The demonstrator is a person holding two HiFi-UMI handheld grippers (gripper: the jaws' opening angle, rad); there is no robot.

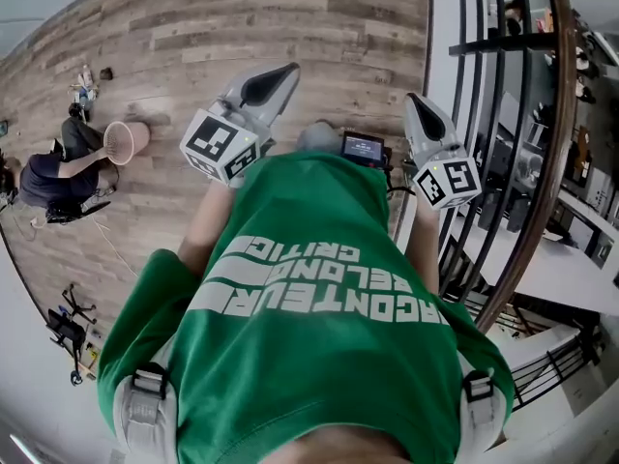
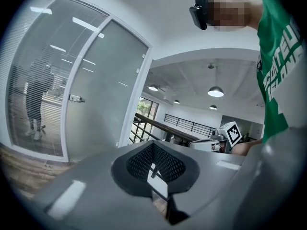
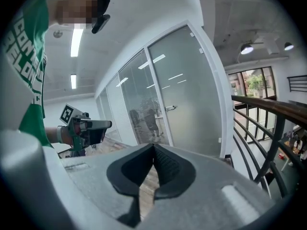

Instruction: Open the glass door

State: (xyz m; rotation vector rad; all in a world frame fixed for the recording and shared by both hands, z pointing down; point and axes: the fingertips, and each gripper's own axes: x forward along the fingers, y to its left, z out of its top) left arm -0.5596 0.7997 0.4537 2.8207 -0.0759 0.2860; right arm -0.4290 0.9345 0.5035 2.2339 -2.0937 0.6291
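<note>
The frosted glass door stands closed in a white frame some way ahead, its small metal handle at the left edge. In the right gripper view the same door and handle sit at the centre right. My left gripper and right gripper are held in front of my green shirt, both far from the door. The left gripper's jaws are shut with nothing between them, and the right gripper's are too.
A dark railing with a wooden top rail runs along my right. A person crouches on the wooden floor by a pink basket. Another person stands behind the slatted glass panel left of the door.
</note>
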